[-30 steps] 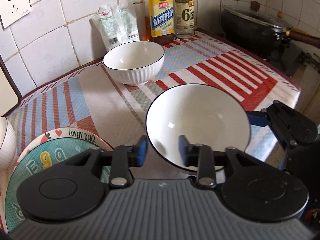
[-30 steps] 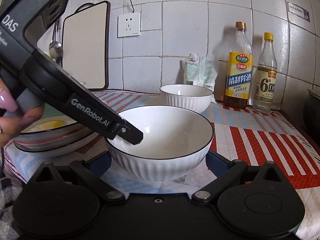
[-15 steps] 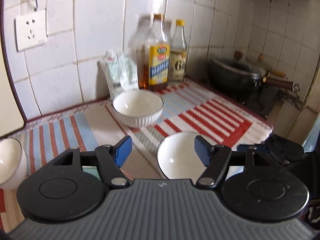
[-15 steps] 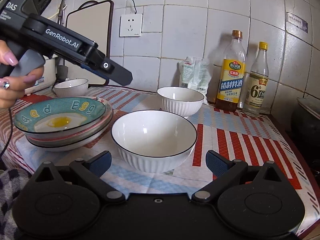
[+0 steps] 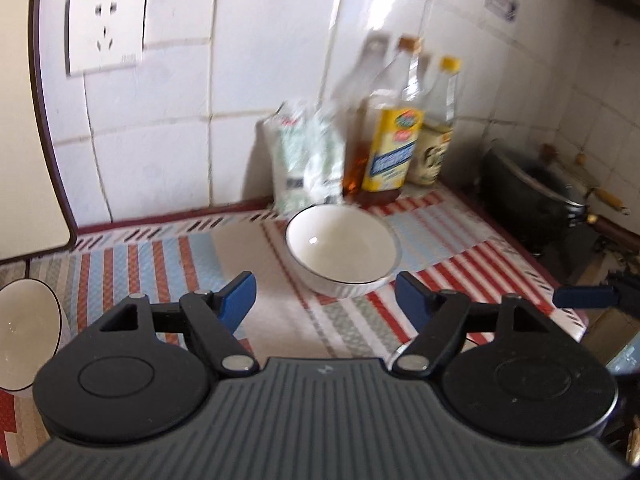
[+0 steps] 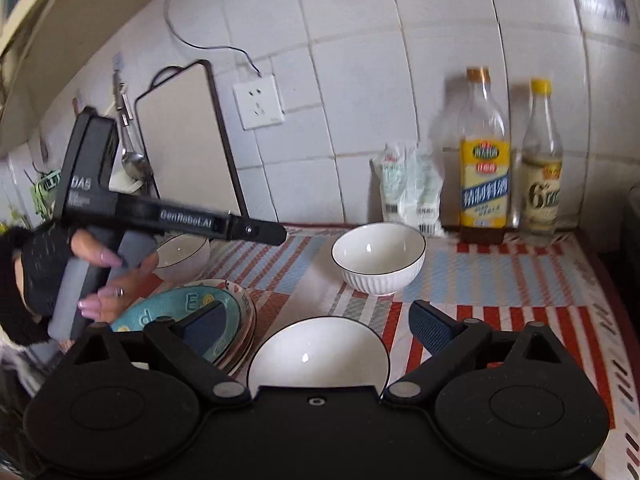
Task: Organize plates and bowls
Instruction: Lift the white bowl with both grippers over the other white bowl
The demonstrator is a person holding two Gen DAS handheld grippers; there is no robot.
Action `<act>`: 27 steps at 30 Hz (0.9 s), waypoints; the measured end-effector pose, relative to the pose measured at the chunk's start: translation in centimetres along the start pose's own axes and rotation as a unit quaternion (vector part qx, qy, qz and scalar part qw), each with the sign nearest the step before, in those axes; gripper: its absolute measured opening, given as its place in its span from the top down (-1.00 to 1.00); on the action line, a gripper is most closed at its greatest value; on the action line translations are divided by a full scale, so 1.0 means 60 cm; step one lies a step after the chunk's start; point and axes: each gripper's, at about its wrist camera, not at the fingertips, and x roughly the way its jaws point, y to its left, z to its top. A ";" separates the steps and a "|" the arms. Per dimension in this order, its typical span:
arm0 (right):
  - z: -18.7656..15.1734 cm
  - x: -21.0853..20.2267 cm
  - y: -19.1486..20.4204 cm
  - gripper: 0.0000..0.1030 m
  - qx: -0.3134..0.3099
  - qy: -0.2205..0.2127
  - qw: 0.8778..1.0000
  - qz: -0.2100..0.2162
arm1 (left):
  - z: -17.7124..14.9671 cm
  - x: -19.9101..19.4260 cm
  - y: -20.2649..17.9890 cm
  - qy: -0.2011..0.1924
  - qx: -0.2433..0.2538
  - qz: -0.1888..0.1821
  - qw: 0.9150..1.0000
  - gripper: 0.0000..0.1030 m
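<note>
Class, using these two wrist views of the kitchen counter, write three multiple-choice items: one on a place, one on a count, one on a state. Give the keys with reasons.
1. Where does the stack of plates lie relative to the near large bowl in the right wrist view?
A. to its left
B. to its right
C. inside it

2. How many white bowls show in the right wrist view?
A. one
B. three
C. five

3. How stands the right gripper?
A. shut on a plate
B. shut on a bottle
C. open, holding nothing

Answers: 1 A, the plates sit left of that bowl. 2 B, the near bowl, the far bowl by the bottles and a small bowl behind the plates. 3 C, its blue pads stand wide apart above the near bowl, touching nothing.
</note>
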 end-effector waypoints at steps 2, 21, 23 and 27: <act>0.031 0.031 -0.026 -0.77 0.017 0.038 0.999 0.003 | 0.012 0.024 0.011 0.022 -0.016 0.006 1.000 -0.42; 0.076 0.278 -0.179 -0.33 0.136 0.110 0.984 -0.022 | 0.027 0.203 0.033 0.089 -0.023 0.028 0.995 0.29; 0.079 0.294 -0.188 -0.23 0.142 0.118 0.982 -0.034 | 0.023 0.215 0.037 0.090 -0.030 0.022 0.995 0.41; 0.075 0.321 -0.203 0.37 0.162 0.130 0.978 -0.030 | 0.017 0.215 0.028 0.074 -0.012 0.009 0.997 0.68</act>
